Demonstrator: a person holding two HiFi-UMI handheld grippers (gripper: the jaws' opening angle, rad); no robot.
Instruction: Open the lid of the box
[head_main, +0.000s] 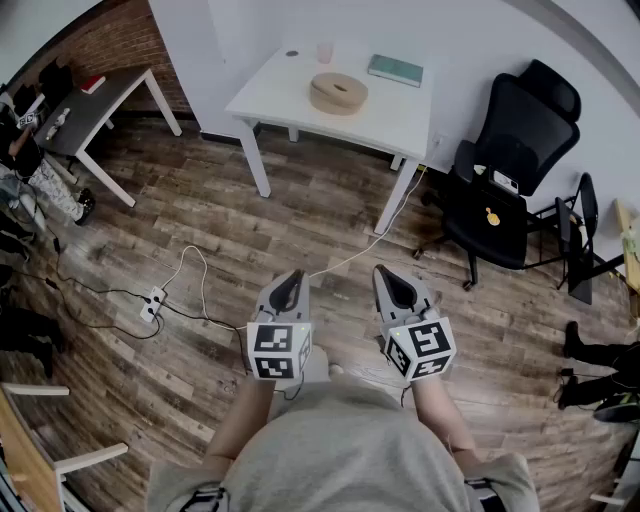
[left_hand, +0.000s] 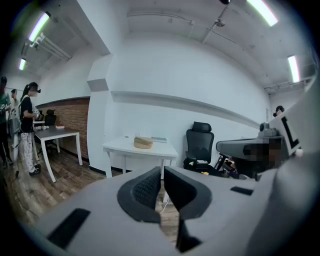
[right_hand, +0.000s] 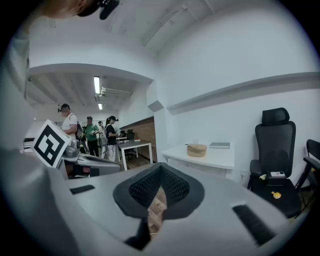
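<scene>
The box is a round, light wooden box (head_main: 338, 92) with its lid on, standing on a white table (head_main: 400, 125) across the room. It also shows small in the left gripper view (left_hand: 143, 142) and the right gripper view (right_hand: 196, 149). My left gripper (head_main: 291, 282) and right gripper (head_main: 388, 277) hang side by side close to my body, over the wooden floor, far from the table. Both point toward the table. The left gripper (left_hand: 162, 174) is shut with only a thin slit between its pads and holds nothing. The right gripper (right_hand: 160, 174) is shut and empty.
A green book (head_main: 395, 69) and a small cup (head_main: 325, 52) share the white table. A black office chair (head_main: 510, 185) stands to its right, a grey table (head_main: 100, 105) to its left. A power strip (head_main: 152, 300) and cables lie on the floor. Several people (right_hand: 90, 132) stand at the left.
</scene>
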